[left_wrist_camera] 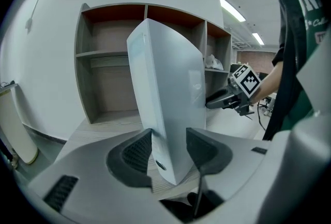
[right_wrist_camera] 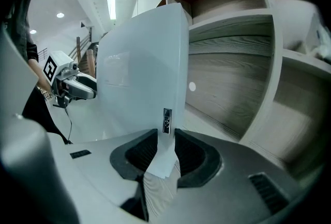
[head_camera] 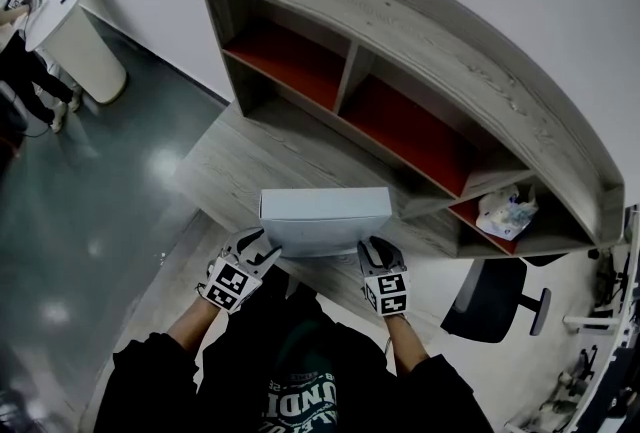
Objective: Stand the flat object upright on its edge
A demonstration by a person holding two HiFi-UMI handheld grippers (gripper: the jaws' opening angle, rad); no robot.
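ok quick notes, head view:
- big curved wood shelf unit [head_camera: 400,21], red-backed cubbies, runs 11 to 4 o'clock
- wood table [head_camera: 230,161] right in front of it
- white round stand [head_camera: 75,31] way out at 10 o'clock
- black office chair [head_camera: 490,299] at 4 o'clock
- white flat box [head_camera: 325,219] just below centre, up on its long edge on table, broad face toward camera
- left gripper [head_camera: 262,246] pinching box's 7 o'clock corner
- right gripper [head_camera: 372,249] pinching the 5 o'clock corner, thin edge clamped between pads
- crumpled bag [head_camera: 508,213] in the 4 o'clock-end cubby
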